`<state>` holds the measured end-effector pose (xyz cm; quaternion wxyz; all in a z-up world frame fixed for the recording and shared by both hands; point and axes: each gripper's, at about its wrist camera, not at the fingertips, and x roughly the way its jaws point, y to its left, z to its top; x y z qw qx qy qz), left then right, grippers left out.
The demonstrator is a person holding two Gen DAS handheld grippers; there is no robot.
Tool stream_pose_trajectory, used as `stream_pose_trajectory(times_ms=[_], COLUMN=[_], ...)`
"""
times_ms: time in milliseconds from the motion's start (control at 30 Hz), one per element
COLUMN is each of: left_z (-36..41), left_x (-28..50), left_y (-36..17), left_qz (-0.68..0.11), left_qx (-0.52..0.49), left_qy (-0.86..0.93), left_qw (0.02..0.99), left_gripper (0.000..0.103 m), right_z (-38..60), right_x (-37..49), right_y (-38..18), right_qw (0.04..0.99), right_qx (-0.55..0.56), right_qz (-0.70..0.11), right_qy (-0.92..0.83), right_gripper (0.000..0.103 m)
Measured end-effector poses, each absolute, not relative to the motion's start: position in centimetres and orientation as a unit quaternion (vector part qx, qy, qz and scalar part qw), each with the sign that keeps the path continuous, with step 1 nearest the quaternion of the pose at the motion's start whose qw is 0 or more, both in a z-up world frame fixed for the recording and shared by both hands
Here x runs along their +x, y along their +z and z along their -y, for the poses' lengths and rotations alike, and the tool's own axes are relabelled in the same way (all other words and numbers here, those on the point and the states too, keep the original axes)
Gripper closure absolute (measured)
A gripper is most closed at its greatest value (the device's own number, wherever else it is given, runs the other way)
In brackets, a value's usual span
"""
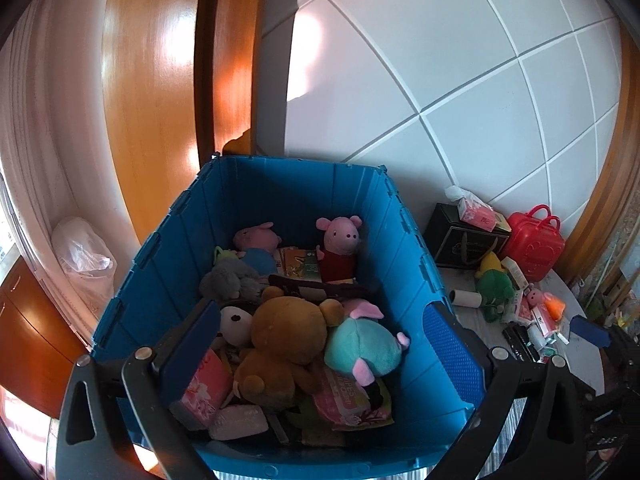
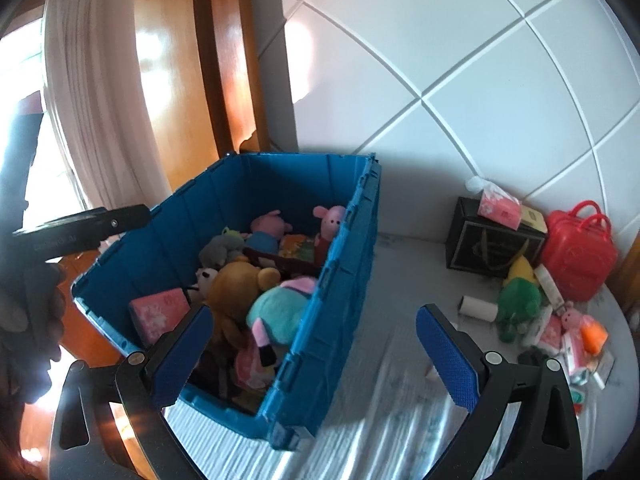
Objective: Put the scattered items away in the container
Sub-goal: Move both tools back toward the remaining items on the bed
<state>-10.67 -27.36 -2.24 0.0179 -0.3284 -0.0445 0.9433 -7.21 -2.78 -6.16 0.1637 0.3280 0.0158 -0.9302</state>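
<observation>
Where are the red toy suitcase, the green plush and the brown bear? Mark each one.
red toy suitcase (image 2: 578, 260), right wrist view, front face of the case.
green plush (image 2: 518, 304), right wrist view, middle of its body.
brown bear (image 1: 286, 330), left wrist view, back of its head.

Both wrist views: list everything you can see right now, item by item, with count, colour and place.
crate: one, blue, left on the table, open.
plush toys in crate: several; brown bear, teal plush, grey plush, two pink pigs.
pink packs in crate: at least two, near end.
black box: one, by the wall, pink tissue pack on top.
red case: one, far right.
green plush: one, before the box.
white roll: one, left of green plush.
small packets: several, mixed, right edge.
left gripper: fingers open, over crate.
right gripper: fingers open, empty.
</observation>
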Motion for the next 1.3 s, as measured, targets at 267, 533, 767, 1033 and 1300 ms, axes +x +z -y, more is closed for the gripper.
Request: stream_pose_trajectory(times_ms=[267, 533, 767, 1033, 1300], left_z=[19.6, 10.9, 3.7, -2.2, -5.5], left_x=[-9.6, -9.6, -9.7, -12.2, -17.4], left_y=[-3.1, -3.7, -5.9, -11.8, -20.1], left_qz=[0.019, 0.004, -0.015, -0.029, -0.043], left_qx=[-0.341, -0.351, -0.37, -0.398, -0.422], left_qy=[0.939, 0.934, 0.925, 0.912, 0.902], left_qw=[0.047, 0.072, 0.092, 0.097, 0.081], left_gripper=[0.0, 0.0, 0.0, 0.0, 0.0], right_z=[-5.7, -12.9, -19.1, -25.7, -30.2], right_x=[-5.7, -4.7, -4.2, -5.0, -9.8], right_y=[-9.0, -10.2, -12.1, -16.8, -23.8], right_qw=[0.136, 0.126, 0.118, 0.092, 0.068], right_qx=[0.339, 0.348, 0.357, 0.374, 0.396], right_qz=[0.011, 0.008, 0.015, -0.004, -0.024], right_qy=[-0.931, -0.929, -0.926, -0.923, -0.915], right_gripper=[0.0, 0.0, 0.0, 0.0, 0.002])
